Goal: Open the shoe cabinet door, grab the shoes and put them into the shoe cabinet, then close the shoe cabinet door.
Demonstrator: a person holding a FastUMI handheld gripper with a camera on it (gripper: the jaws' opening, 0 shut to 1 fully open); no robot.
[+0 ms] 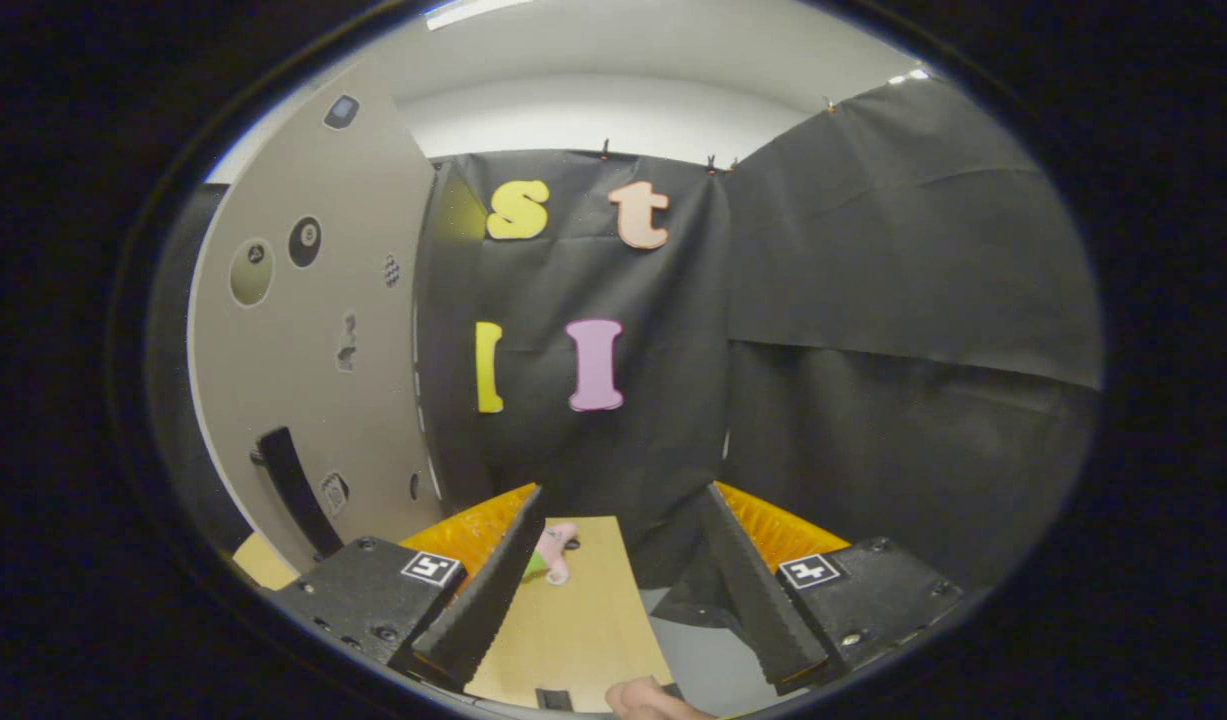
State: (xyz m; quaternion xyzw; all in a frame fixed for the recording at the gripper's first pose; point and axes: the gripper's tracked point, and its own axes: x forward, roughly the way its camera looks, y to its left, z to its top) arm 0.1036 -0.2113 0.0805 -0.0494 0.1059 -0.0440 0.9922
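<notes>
Fingers (621,590) spread wide on nothing, pink shoe (556,548) half hidden behind left finger, cabinet door (313,320) beside.

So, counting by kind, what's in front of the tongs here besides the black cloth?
Cabinet door, beige: 1
Black handle on that door: 1
Wooden table: 1
Small pink thing by the left finger, too small to identify: 1
Hand: 1
Tongs, open, gripping nothing: 1
Total: 6
</notes>
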